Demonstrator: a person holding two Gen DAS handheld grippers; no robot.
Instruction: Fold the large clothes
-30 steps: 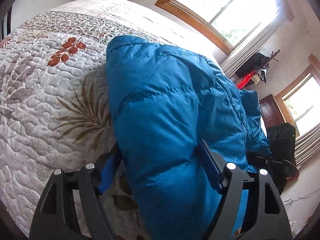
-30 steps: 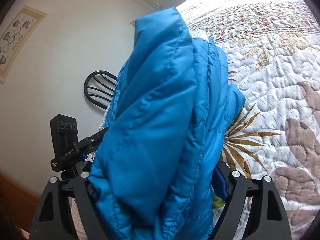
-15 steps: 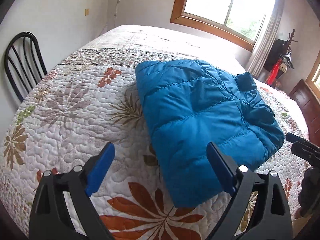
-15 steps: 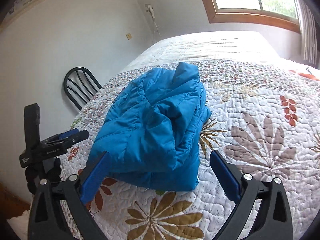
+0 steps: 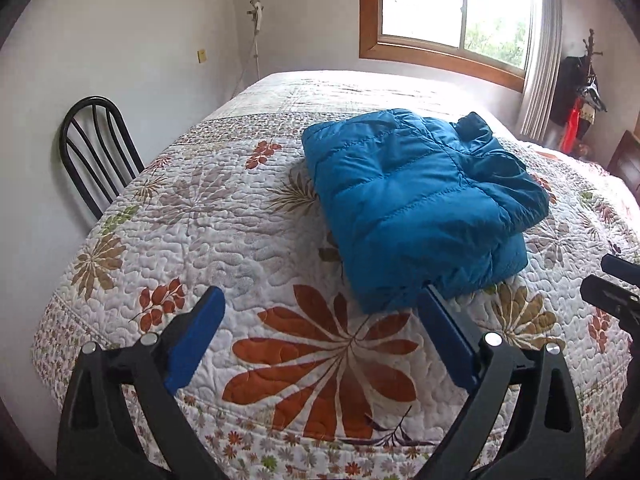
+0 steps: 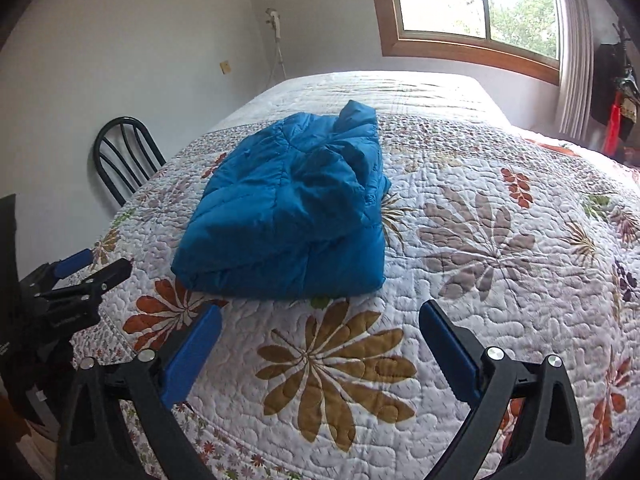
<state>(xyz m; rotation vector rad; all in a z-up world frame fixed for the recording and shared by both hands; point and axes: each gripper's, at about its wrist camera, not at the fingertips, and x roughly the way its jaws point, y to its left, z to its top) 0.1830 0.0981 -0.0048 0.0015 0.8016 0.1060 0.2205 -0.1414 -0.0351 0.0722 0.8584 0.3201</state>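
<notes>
Now your left claw (image 5: pixel 318 336) and right claw (image 6: pixel 320 350) have just been opening, both spread wide and empty above the quilted bed (image 5: pixel 248 248), clear of the folded, puffy blue jacket (image 5: pixel 416 204).

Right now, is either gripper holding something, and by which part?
Nothing is held. The left gripper and the right gripper have just been opening and stand empty; the folded blue quilted jacket lies free on the floral bedspread.

I find no legible text, label, brand or number in either wrist view; faint white marks on the black device (image 6: pixel 8 344) left of the bed (image 6: pixel 500 280) are unreadable.
</notes>
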